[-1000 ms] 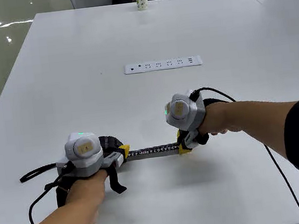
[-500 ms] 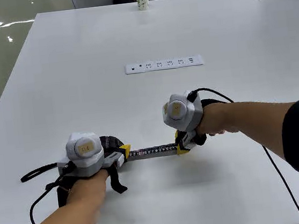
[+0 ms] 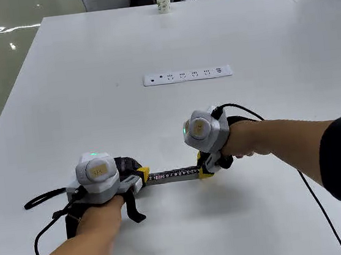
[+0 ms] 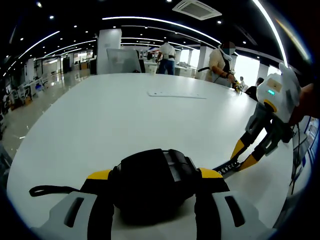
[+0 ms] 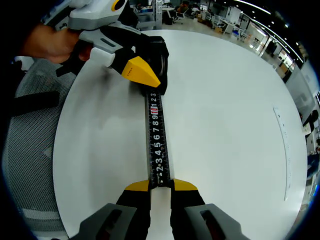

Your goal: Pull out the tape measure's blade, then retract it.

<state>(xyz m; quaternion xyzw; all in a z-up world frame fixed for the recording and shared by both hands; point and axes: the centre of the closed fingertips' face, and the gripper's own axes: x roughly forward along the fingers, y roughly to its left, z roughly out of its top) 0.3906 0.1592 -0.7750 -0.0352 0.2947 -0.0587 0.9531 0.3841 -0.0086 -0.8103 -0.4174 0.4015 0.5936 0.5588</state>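
Right gripper [image 5: 161,186] sits closer to the tape measure [image 3: 124,165] than before, less blade [image 5: 156,140] showing | left gripper [image 4: 155,175] fingers [image 4: 209,174] clamp its body on the table [image 3: 148,44], lower left of head view | right fingers [image 5: 185,185] pinch the blade tip | blade runs straight from right fingers leftward to the body

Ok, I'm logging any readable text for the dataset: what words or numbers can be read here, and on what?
"2 3 4 5 6 7 8 9 10 1 2 3": on the tape blade, the 10 in red.
Power strip: marks too small to read.
Paper cup: print too blurred.
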